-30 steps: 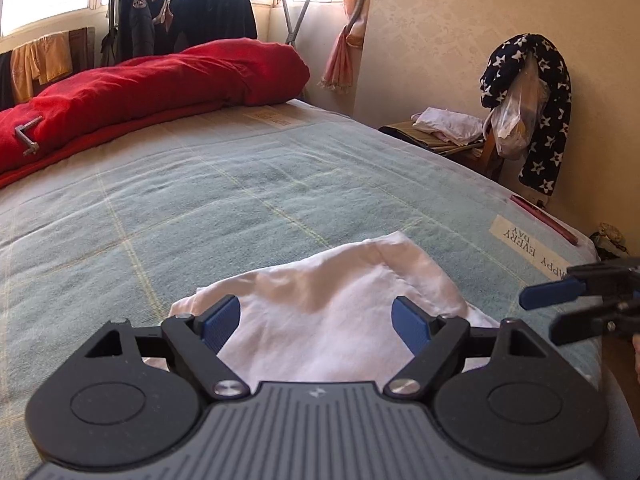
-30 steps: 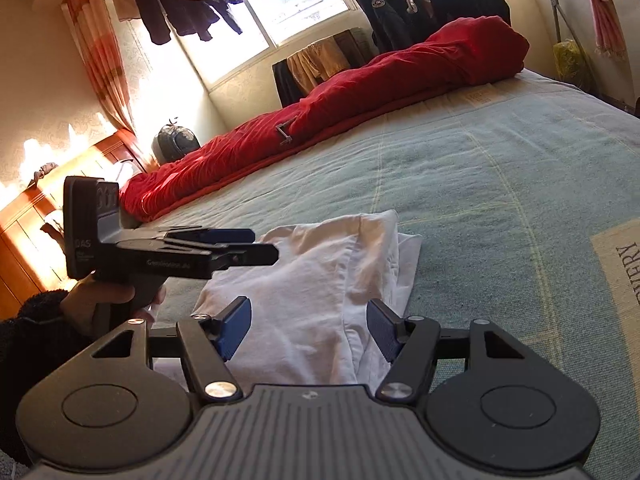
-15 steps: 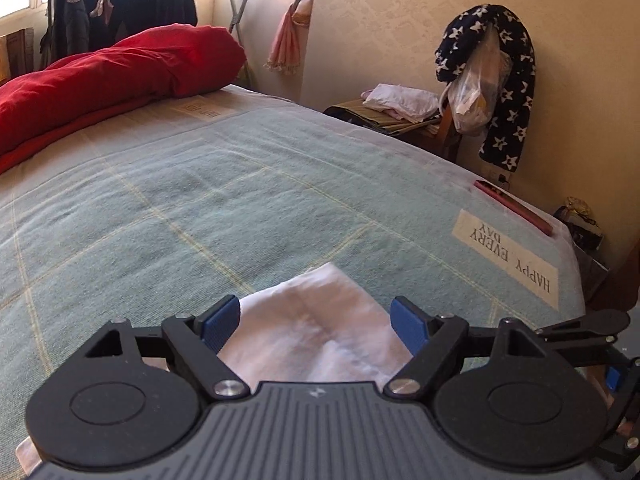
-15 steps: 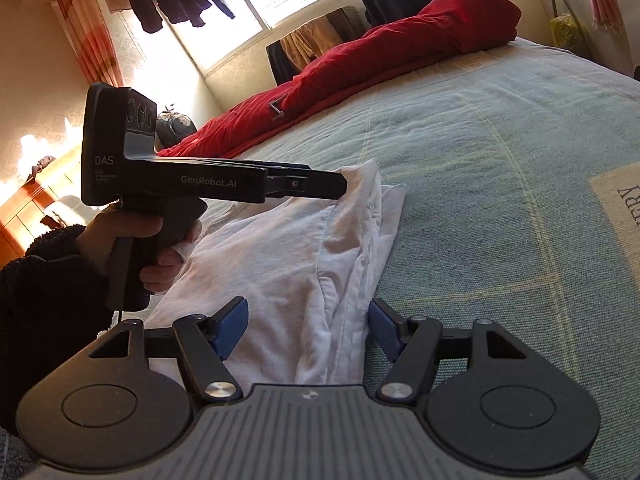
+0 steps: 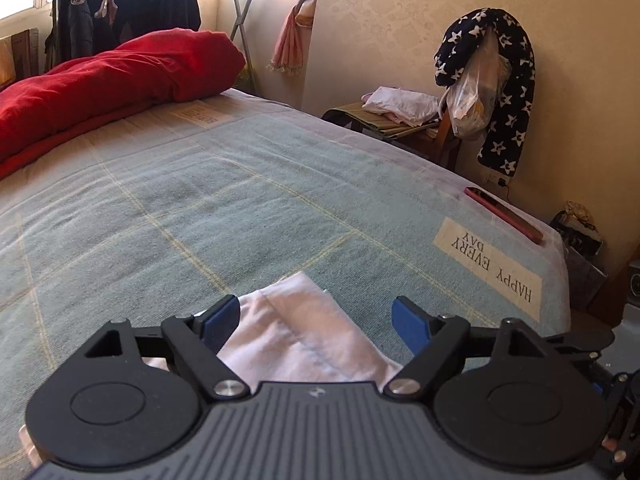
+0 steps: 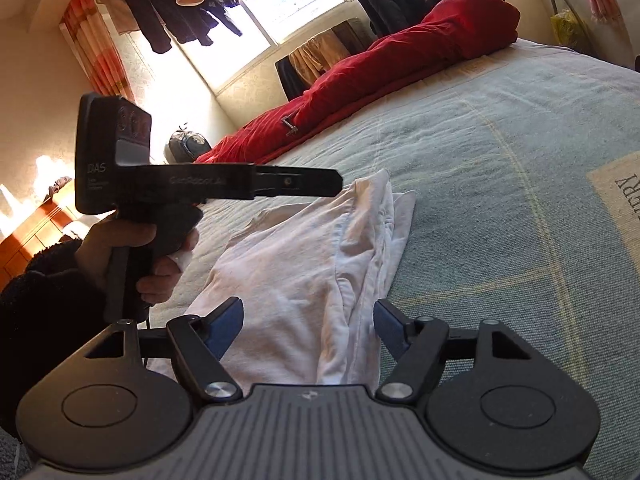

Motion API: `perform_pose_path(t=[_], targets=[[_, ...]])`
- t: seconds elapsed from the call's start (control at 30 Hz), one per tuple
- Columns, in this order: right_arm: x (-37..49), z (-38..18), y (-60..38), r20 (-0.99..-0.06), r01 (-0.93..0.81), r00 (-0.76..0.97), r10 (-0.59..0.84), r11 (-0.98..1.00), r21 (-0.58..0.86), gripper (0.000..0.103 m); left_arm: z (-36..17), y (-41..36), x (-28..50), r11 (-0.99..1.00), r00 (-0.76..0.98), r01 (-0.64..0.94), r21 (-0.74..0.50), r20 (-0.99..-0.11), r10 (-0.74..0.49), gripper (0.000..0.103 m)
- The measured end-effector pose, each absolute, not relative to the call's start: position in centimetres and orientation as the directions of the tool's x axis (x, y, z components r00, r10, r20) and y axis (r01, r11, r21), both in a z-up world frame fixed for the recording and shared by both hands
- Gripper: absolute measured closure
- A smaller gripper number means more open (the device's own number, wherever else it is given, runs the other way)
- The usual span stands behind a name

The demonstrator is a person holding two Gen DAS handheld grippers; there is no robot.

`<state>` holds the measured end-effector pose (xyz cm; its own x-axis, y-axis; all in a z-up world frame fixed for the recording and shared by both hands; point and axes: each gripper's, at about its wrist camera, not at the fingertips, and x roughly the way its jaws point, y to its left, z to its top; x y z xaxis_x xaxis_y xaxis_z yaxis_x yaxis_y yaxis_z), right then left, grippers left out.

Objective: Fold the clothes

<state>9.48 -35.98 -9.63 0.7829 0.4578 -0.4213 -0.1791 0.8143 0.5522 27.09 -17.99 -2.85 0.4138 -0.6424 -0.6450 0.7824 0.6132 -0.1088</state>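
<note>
A white garment (image 6: 304,264) lies loosely folded and rumpled on the blue-green bedspread (image 6: 500,184). In the left wrist view its corner (image 5: 304,332) lies between the open blue fingertips of my left gripper (image 5: 316,320), which hovers above it and holds nothing. My right gripper (image 6: 308,320) is open and empty over the near end of the garment. The left gripper also shows side-on in the right wrist view (image 6: 296,182), held in a hand above the garment's left side.
A red duvet (image 5: 100,80) lies along the far side of the bed. A pink phone (image 5: 504,214) rests near the bed's right edge. A chair with folded clothes (image 5: 400,114) and a star-patterned cloth (image 5: 508,92) stands by the wall. A clothes rack (image 5: 132,4) stands by the window.
My left gripper has swung right and drawn back, so less of the garment shows between its fingers. In the right wrist view it has risen over the garment. Both stay open.
</note>
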Motion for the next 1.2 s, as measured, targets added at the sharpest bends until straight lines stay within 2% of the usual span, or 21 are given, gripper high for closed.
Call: perform_pose_path(t=[0.17, 0.27, 0.3, 0.63, 0.83, 1.0, 1.07, 1.2], targets=[[8.8, -9.2, -36.0, -0.397, -0.193, 0.781, 0.482, 0.791, 0.581, 0.020, -2.7, -14.7, 23.5, 0.690, 0.478, 0.722, -0.058, -0.678, -0.558, 0.020], [7.9, -8.5, -36.2, -0.380, -0.188, 0.789, 0.482, 0.779, 0.598, 0.015, -2.8, -13.2, 21.0, 0.725, 0.501, 0.688, -0.044, -0.694, -0.517, 0.020], [7.6, -8.4, -36.5, -0.368, -0.180, 0.791, 0.488, 0.761, 0.623, 0.011, -2.8, -12.9, 20.1, 0.726, 0.504, 0.686, -0.037, -0.696, -0.512, 0.020], [4.4, -7.9, -39.4, -0.286, -0.056, 0.819, 0.498, 0.566, 0.823, 0.003, -2.9, -13.8, 11.8, 0.617, 0.486, 0.784, 0.062, -0.680, -0.549, 0.019], [3.1, -8.5, -39.3, -0.251, -0.041, 0.807, 0.535, 0.474, 0.879, 0.003, -4.4, -16.1, 7.8, 0.538, 0.512, 0.822, 0.185, -0.654, -0.557, 0.021], [2.6, -9.8, -39.0, -0.294, 0.022, 0.794, 0.532, 0.458, 0.889, 0.005, -5.9, -17.6, 6.3, 0.487, 0.561, 0.814, 0.317, -0.648, -0.515, 0.031], [2.3, -10.0, -38.9, -0.303, 0.030, 0.793, 0.529, 0.463, 0.886, 0.005, -6.6, -18.0, 6.4, 0.482, 0.603, 0.787, 0.384, -0.642, -0.473, 0.043], [1.8, -9.9, -38.9, -0.308, 0.027, 0.795, 0.522, 0.477, 0.878, 0.005, -7.4, -18.2, 6.5, 0.456, 0.644, 0.759, 0.465, -0.635, -0.426, 0.046]])
